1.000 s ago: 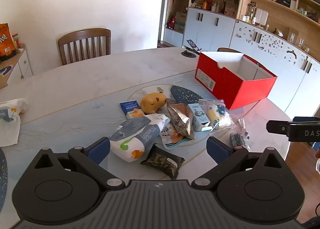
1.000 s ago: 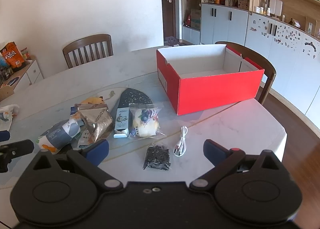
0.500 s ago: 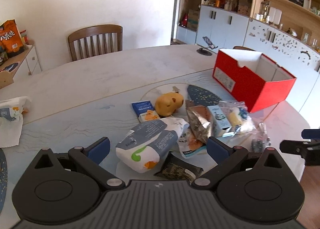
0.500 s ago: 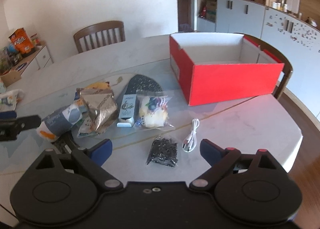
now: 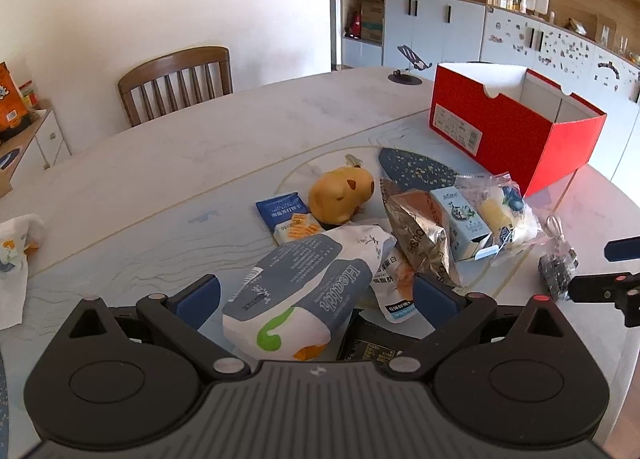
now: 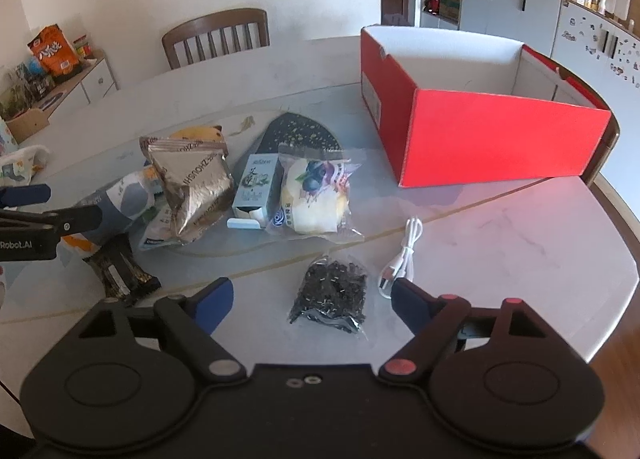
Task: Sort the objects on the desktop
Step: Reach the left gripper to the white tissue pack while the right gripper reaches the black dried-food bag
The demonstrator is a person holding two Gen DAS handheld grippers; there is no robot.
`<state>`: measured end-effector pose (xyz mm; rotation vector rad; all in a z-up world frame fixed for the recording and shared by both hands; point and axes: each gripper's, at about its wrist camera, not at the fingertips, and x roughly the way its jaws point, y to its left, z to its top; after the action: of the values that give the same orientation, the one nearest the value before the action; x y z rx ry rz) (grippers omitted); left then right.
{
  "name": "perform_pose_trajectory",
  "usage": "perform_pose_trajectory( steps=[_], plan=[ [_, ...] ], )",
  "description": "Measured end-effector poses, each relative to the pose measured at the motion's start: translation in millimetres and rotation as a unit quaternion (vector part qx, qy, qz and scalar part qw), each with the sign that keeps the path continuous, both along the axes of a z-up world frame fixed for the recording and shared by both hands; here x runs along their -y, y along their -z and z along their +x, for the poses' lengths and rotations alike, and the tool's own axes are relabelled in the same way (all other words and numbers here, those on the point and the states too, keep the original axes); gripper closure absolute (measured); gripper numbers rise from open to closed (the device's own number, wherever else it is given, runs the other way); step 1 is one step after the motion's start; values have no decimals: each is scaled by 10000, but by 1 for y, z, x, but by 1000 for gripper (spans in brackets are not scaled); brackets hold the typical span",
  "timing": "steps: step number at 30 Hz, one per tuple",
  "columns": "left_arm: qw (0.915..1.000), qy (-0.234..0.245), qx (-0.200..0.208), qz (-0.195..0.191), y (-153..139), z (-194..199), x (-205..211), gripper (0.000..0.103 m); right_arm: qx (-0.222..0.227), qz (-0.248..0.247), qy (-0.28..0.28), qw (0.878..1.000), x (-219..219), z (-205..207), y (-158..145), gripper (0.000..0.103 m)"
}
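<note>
A heap of small goods lies on the pale table in front of an open red box (image 5: 512,131) (image 6: 480,131). My left gripper (image 5: 316,297) is open, and a white-and-grey pack (image 5: 304,283) lies between its blue pads without touching them. Behind the pack are a yellow plush toy (image 5: 340,195), a silver foil pouch (image 5: 420,231), a light blue carton (image 5: 460,215) and a clear bread bag (image 5: 500,215). My right gripper (image 6: 312,299) is closing, its jaws still wide. A clear bag of black bits (image 6: 330,295) lies between them, untouched. A white cable (image 6: 404,255) lies beside the right finger.
A dark snack bar (image 6: 120,275) lies at the near left of the heap. A wooden chair (image 5: 176,83) stands at the far side and a crumpled cloth (image 5: 16,247) lies far left. The table edge (image 6: 616,299) curves close on the right. Cabinets line the back wall.
Both grippers have sunk and come closer to the heap. The pack now sits between the left pads, the black-bits bag between the right ones. The right jaws have narrowed a little.
</note>
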<state>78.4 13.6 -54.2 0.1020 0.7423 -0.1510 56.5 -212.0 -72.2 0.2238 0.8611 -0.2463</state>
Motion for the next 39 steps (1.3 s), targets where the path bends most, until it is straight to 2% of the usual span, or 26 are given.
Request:
perform_pose_trajectory(
  steps=[7,16,18,20,21,24,27,30,36,39],
  plan=[
    [9999,134,13,61,7,6,1,1,-145,-31,-34,9999,1,10,13,21],
    [9995,265,-16,153,14,13,1,11,-365,-49,41,9993,4,18,27,29],
    [9994,318,-33,161,16,14,1,17,-391,-50,65,9992,5,18,27,30],
    [9992,347,-74,205,18,15,2,28,-415,-46,78,9991,5,19,28,32],
    [9991,353,-81,227,19,15,2,29,-427,-49,86,9990,5,20,28,34],
    [9990,371,-67,233,20,16,1,40,-459,-26,99,9989,5,21,29,45],
    [9988,402,-76,264,20,17,1,48,-468,-33,131,9988,6,21,29,47],
    [9986,433,-75,285,20,17,2,60,-513,-88,157,9985,6,22,29,53],
    [9984,513,-32,241,17,18,2,71,-532,-89,168,9984,7,21,26,61],
    [9985,511,-11,194,15,18,0,79,-511,-65,149,9986,8,20,24,64]
  ],
)
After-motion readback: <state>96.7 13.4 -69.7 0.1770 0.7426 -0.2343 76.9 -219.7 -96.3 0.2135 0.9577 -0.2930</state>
